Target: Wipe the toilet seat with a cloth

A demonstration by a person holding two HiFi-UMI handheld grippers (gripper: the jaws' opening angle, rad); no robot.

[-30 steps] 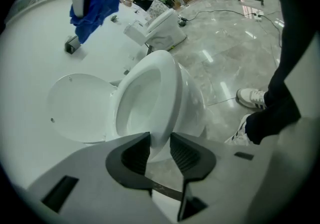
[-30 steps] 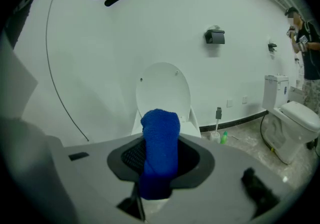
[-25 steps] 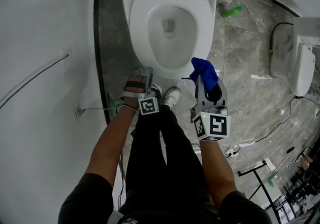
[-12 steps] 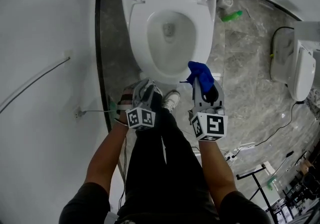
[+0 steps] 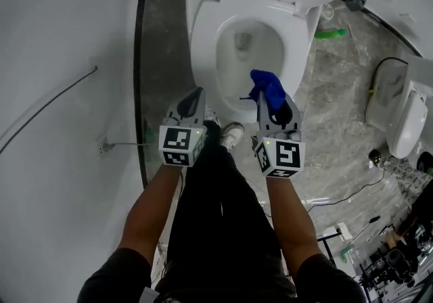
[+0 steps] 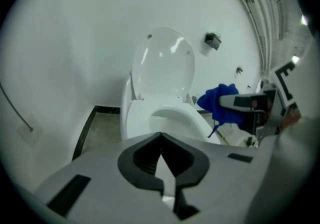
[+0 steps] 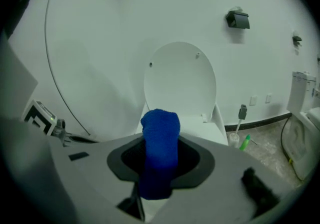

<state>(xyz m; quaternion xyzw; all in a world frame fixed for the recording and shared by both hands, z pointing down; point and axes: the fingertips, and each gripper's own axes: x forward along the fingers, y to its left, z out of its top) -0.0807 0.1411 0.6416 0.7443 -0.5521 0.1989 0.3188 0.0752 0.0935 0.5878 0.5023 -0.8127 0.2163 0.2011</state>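
The white toilet has its lid [image 7: 180, 78] up and its seat [image 5: 203, 48] down. My right gripper [image 5: 270, 100] is shut on a blue cloth [image 5: 267, 88], which sticks up from the jaws [image 7: 160, 138] and hangs above the seat's front rim. My left gripper [image 5: 195, 97] hovers at the seat's front left corner. Its jaws have just been closing and now meet [image 6: 160, 135] with nothing between them. The left gripper view shows the seat [image 6: 145, 118] ahead, with the cloth [image 6: 220, 100] to the right.
A white wall with a thin cable [image 5: 47, 109] runs along the left. A toilet brush [image 5: 352, 3] and a green bottle [image 5: 329, 33] stand right of the toilet. Another white fixture [image 5: 399, 112] and floor cables lie far right. The person's shoe [image 5: 232, 134] is before the bowl.
The left gripper has risen, rolled upright and shut its jaws. The right gripper has carried the cloth from beside the bowl's front right to over the seat's front rim.
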